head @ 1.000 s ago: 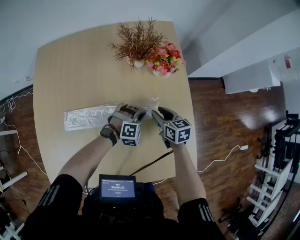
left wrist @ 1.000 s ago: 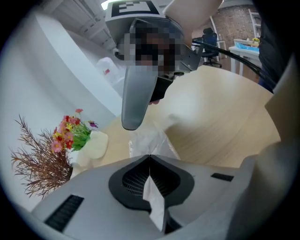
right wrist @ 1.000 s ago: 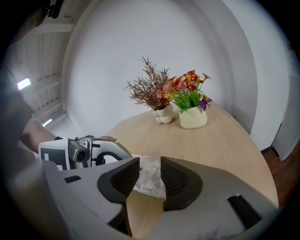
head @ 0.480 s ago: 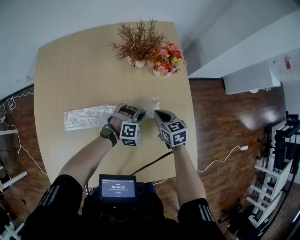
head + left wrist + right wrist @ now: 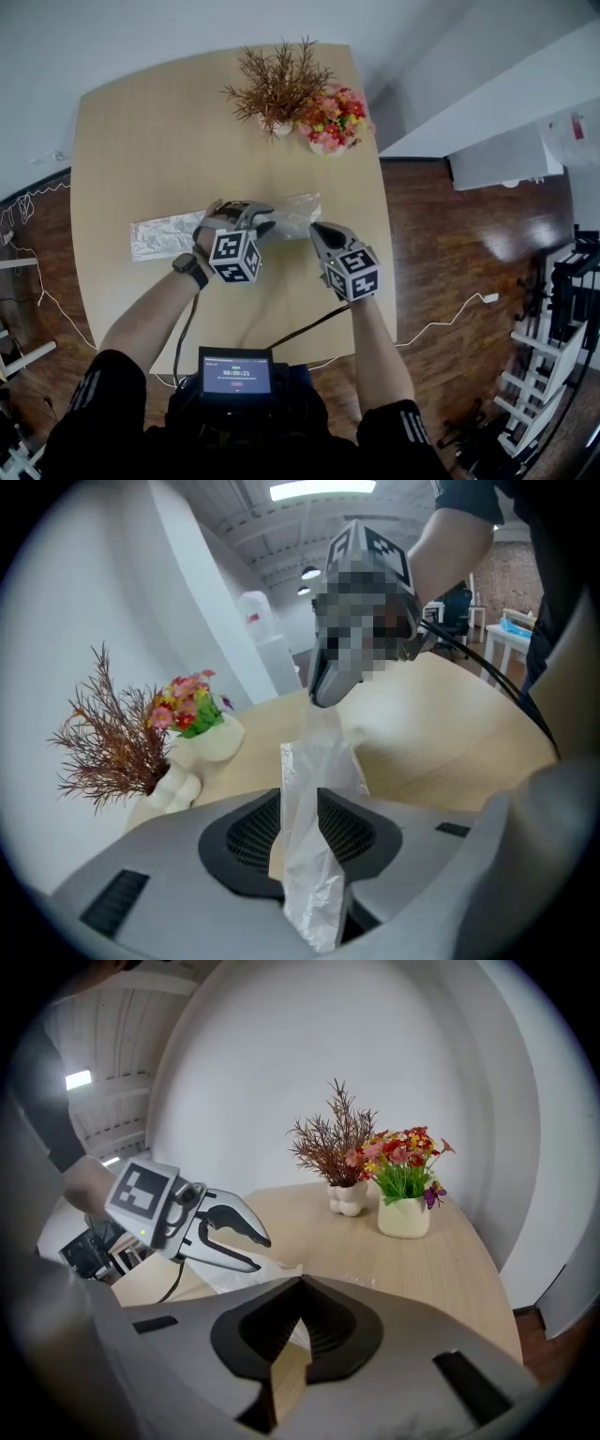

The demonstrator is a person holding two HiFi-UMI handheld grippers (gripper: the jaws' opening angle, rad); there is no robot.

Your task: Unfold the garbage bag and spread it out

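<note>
Lying as a long narrow strip across the table, the garbage bag is thin, limp film (slippery, easily torn), best taken by one layer's edge. The right gripper seems pinched shut on its end. The left gripper has just been opening, and film hangs loose between its slightly parted jaws.

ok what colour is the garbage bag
The garbage bag is translucent white, clearest in the left gripper view.
</note>
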